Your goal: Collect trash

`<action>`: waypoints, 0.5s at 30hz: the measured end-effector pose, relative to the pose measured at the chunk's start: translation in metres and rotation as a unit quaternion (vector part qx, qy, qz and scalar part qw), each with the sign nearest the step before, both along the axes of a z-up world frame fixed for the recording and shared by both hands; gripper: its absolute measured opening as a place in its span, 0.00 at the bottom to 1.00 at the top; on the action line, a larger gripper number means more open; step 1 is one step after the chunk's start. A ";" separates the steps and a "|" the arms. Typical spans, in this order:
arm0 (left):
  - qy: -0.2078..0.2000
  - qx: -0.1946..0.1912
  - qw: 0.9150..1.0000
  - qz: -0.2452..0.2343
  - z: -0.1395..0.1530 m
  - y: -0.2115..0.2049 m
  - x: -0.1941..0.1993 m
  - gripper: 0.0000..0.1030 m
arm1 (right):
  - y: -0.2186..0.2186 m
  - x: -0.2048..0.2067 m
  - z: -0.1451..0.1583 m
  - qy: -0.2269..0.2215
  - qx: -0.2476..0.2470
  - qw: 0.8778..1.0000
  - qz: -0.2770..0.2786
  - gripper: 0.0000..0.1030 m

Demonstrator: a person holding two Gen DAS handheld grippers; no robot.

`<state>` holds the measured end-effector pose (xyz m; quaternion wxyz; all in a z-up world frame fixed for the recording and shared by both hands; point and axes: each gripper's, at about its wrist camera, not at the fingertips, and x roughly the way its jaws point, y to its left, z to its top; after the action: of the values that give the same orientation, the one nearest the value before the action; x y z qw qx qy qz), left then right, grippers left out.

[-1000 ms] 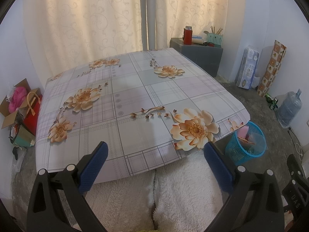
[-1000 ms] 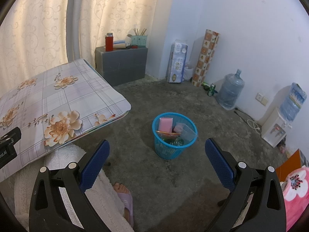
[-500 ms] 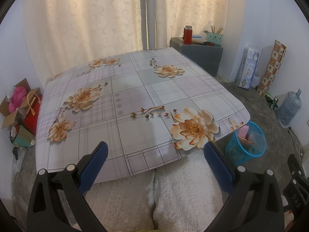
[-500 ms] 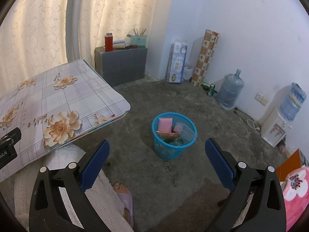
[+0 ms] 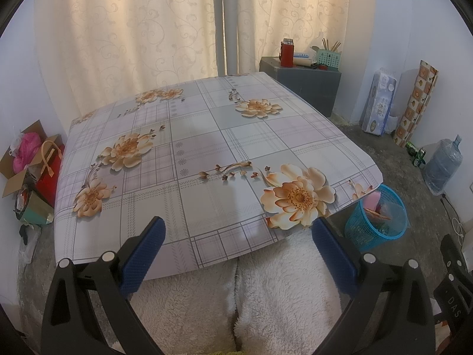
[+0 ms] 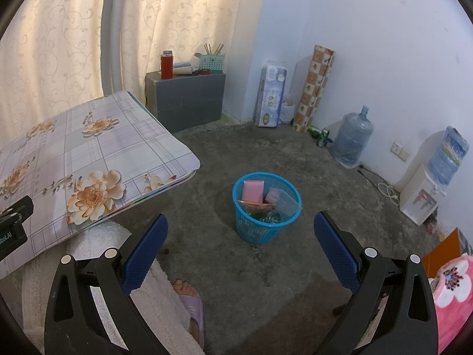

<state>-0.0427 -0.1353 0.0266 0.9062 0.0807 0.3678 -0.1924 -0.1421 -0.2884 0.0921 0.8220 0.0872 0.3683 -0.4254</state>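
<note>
A small room with pale walls, cream patterned curtains and a rough grey concrete floor holds a low table covered in a checked cloth printed with orange flowers; nothing lies on that cloth in either view.

The left gripper has its blue-padded fingers spread wide with nothing between them, and it hangs over the person's lap in fluffy white trousers, facing the near table edge. The right gripper is likewise spread wide and empty, its fingers framing the blue mesh wastebasket on the floor just off the table's right corner. The basket holds the trash: a pink packet, a clear plastic wrapper and some orange and green scraps below. Judging by the bare cloth and the filled basket, collection looks finished or nearly so, and the grippers are probably held apart simply at rest.

A foot in a lilac slipper shows beneath the right gripper. Further out stand a grey cabinet with a red flask, a pack of tissue rolls, a rolled patterned sheet, a large water bottle and a water dispenser.
</note>
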 end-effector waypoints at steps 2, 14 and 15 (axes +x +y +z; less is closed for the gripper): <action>0.000 0.000 1.000 0.000 0.000 0.000 0.000 0.95 | 0.000 0.000 0.000 0.000 0.000 1.000 0.000 0.92; 0.001 0.000 1.000 0.001 0.000 0.000 0.000 0.95 | 0.001 0.000 0.000 0.000 0.000 1.000 -0.001 0.92; 0.001 0.000 1.000 0.000 0.000 0.000 0.001 0.95 | 0.001 0.000 0.000 0.000 0.000 1.000 -0.001 0.92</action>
<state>-0.0419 -0.1356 0.0270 0.9060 0.0803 0.3685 -0.1922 -0.1416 -0.2870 0.0920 0.8216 0.0871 0.3683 -0.4263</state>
